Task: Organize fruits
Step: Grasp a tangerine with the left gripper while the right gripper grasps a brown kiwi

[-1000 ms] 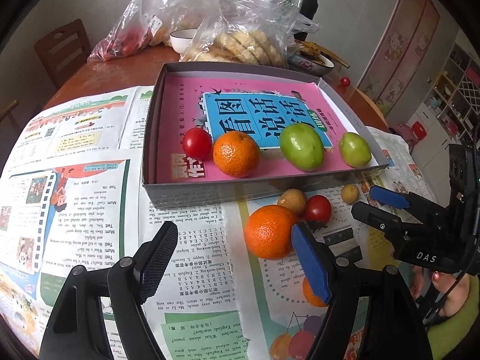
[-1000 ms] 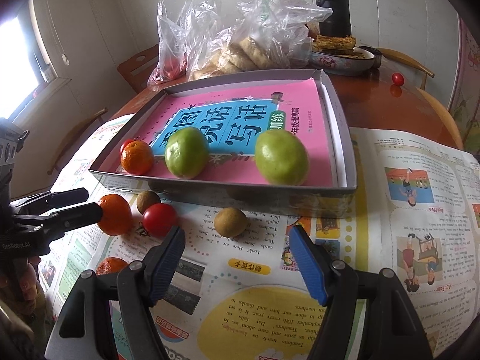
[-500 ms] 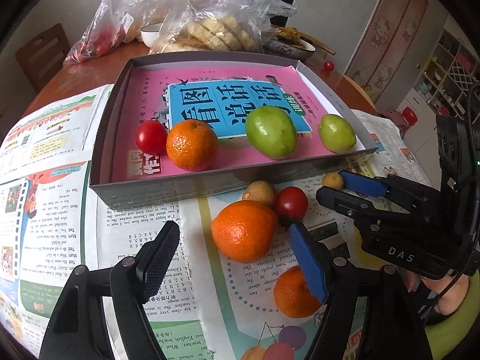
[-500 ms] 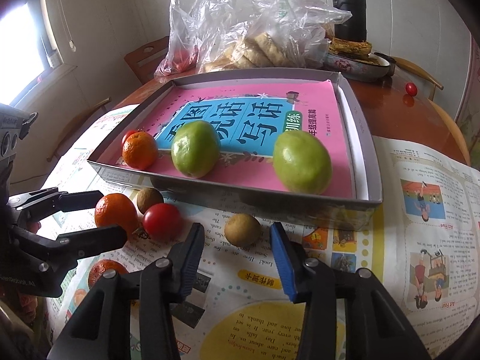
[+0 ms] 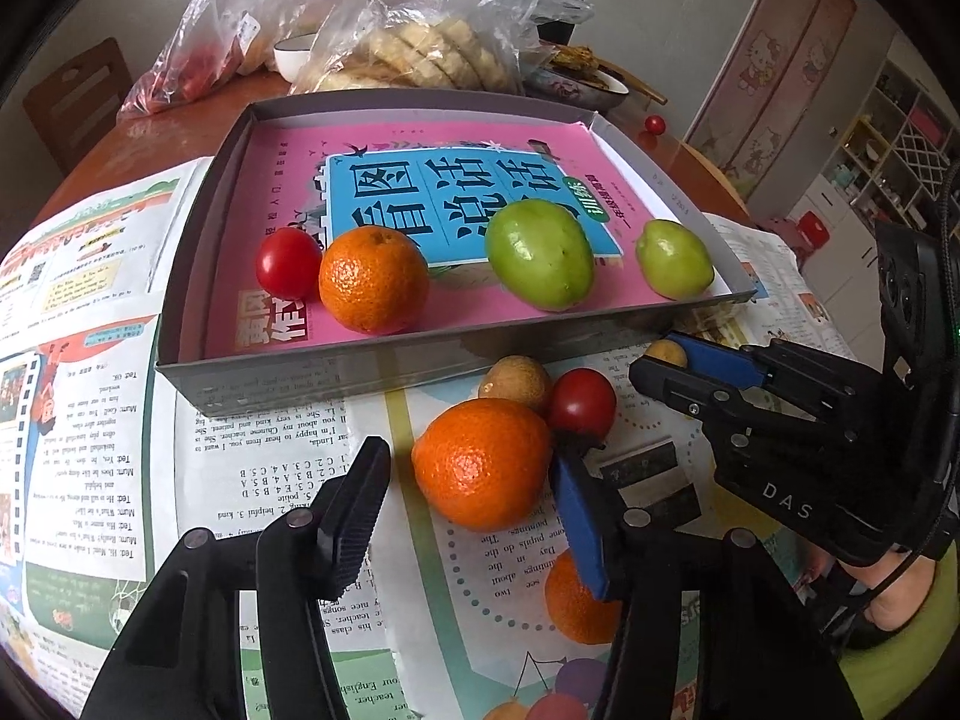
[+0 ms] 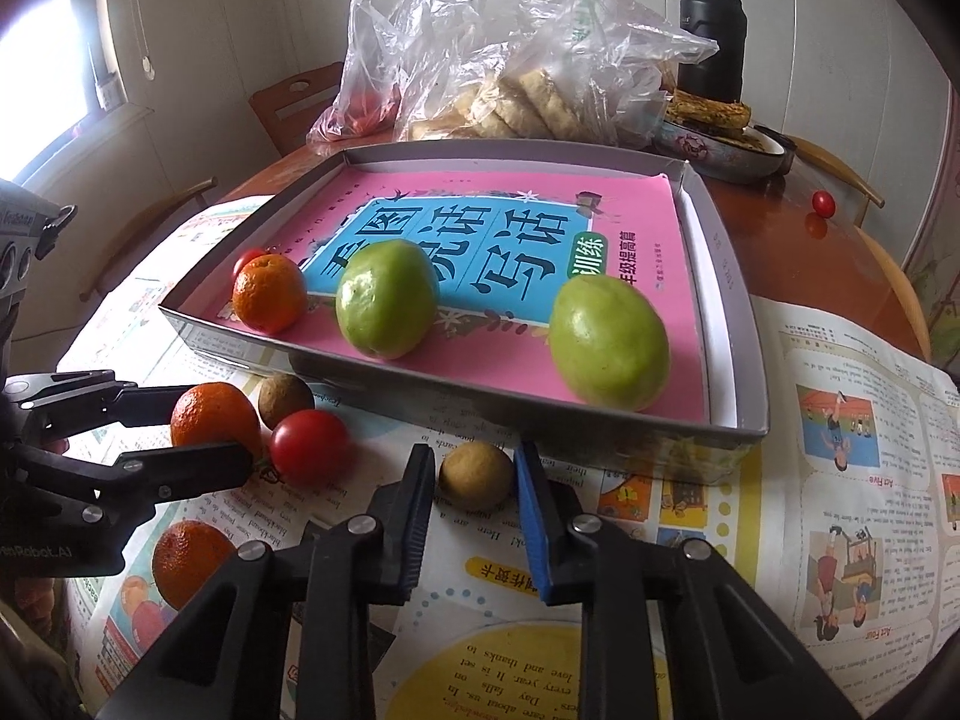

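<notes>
We saw the right gripper (image 6: 474, 468) narrowed onto a small brown fruit (image 6: 476, 475), which sat between its black and blue pads on the newspaper (image 6: 840, 420); its jaws had just been closing, and both pads appeared to touch the fruit's sides. At ten o'clock from that fruit lay a loose red tomato (image 6: 309, 446), with a second brown fruit (image 6: 285, 399) just beyond it, both on the paper.

The left gripper (image 5: 474, 474) stood about half open around a loose orange (image 5: 482, 461); its jaws had also just been closing. The blue pad touched the orange's right side, while the black pad at nine o'clock stood just apart from it, so we could not call it a firm grip. Another orange (image 5: 573, 600) lay at five o'clock from the first, partly hidden behind the blue finger.

At twelve o'clock from both grippers sat the grey tray (image 5: 192, 276), lined with a pink book. Along its near edge, from nine to three o'clock, we counted a tomato (image 5: 288, 263), an orange (image 5: 373, 279), and two green fruits (image 5: 539, 253) (image 5: 673, 259). Beyond the tray, plastic bags (image 6: 510, 60) and a dark flask (image 6: 712, 36) stood on the wooden table (image 6: 780, 222)
</notes>
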### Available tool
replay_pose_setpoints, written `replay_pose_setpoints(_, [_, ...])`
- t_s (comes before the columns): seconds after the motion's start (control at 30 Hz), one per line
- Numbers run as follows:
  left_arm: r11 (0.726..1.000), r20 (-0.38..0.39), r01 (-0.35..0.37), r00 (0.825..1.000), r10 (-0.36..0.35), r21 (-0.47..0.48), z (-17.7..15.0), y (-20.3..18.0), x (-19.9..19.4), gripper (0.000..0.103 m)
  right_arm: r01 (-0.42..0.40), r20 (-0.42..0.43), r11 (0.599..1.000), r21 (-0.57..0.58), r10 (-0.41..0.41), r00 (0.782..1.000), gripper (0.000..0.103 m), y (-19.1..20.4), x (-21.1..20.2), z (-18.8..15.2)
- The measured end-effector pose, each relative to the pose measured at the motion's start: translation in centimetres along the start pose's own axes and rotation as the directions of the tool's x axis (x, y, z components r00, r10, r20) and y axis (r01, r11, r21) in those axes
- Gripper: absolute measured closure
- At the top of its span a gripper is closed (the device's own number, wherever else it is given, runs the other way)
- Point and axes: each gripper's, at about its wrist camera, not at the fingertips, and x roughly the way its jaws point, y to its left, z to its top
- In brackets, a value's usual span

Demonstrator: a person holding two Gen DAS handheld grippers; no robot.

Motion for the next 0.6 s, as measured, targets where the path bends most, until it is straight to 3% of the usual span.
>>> replay_pose_setpoints(0.3, [1.0, 0.003, 0.006, 1.0, -0.006, -0.011, 0.31, 0.14, 0.3, 0.048, -0.011, 0.0, 1.0, -0.004, 0.011, 1.0, 0.077, 0.08, -0.07, -0.05])
replay_pose_setpoints(0.6, [1.0, 0.009, 0.023, 1.0, -0.023, -0.012, 0.37, 0.09, 0.32, 0.057, -0.04, 0.001, 0.999, 0.017, 0.04, 0.999, 0.078, -0.19, -0.2, -0.24])
